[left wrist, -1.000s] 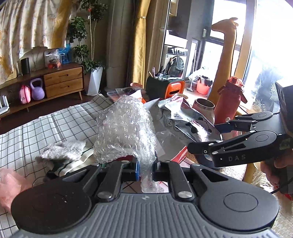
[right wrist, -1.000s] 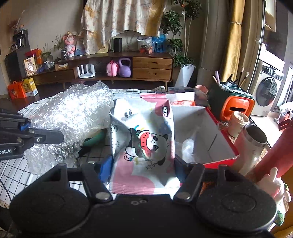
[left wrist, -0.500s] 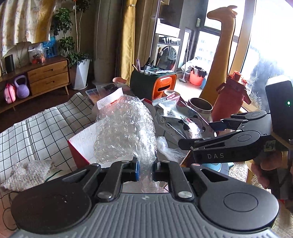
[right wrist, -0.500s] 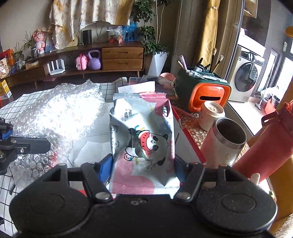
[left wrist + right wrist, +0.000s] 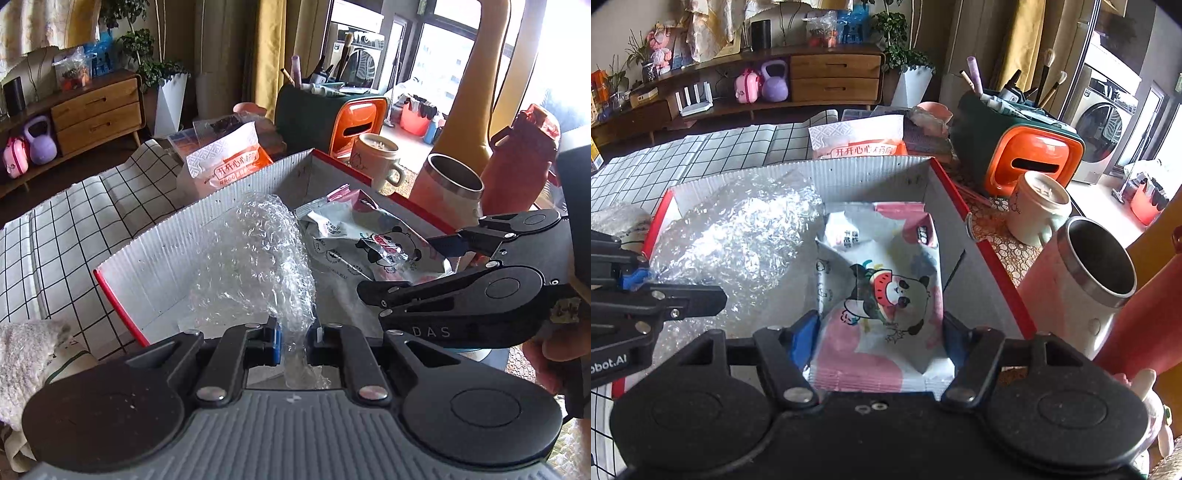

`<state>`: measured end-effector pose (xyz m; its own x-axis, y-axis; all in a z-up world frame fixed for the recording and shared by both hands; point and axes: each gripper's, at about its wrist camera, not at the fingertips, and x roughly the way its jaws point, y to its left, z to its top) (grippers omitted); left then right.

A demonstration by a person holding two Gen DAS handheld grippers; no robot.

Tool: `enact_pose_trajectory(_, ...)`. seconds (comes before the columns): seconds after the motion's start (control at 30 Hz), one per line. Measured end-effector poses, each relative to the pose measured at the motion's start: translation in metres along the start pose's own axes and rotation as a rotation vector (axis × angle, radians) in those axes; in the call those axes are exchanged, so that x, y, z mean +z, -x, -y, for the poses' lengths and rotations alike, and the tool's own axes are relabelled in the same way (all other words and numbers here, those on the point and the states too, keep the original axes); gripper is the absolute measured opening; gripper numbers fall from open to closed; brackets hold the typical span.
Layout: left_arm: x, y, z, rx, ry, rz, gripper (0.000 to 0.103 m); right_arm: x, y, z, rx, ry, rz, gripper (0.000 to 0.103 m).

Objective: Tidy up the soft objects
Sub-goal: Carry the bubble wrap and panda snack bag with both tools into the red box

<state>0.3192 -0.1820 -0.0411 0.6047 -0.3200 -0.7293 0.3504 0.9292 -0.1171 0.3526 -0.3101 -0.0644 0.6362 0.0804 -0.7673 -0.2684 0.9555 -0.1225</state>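
Here, the left gripper point(image 5: 295, 341) is clamped on a wad of bubble wrap point(image 5: 255, 266) inside the red-edged box point(image 5: 982, 266), against its left wall. The right gripper point(image 5: 877, 332) grips a panda-printed packet point(image 5: 882, 280) across its width, lying on the box floor just right of the wrap.

Readable lettering on the grippers and one packet

The right gripper point(image 5: 424, 266) bears "DAS" in pale letters on its side; the left gripper point(image 5: 635, 284) shows "bot.AI", its start cut off by the frame edge; the orange-and-white tissue packet point(image 5: 864, 138) carries the characters "开开心心", the rest and the panda pouch's point(image 5: 882, 280) print too small to read
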Motion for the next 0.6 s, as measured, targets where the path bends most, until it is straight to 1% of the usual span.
enact_pose_trajectory(0.1,0.002,-0.018,-0.004,-0.004,0.006,-0.040,0.012,0.002,-0.012,-0.004,0.007,0.032,-0.024,0.068)
enact_pose_trajectory(0.33,0.001,-0.049,-0.010,0.003,0.023,-0.126,0.012,-0.001,-0.036,-0.006,0.003,0.054,-0.088,0.069)
enact_pose_trajectory(0.6,0.002,-0.075,-0.012,0.001,0.027,-0.226,0.012,-0.003,-0.039,-0.002,0.005,0.072,-0.098,0.072)
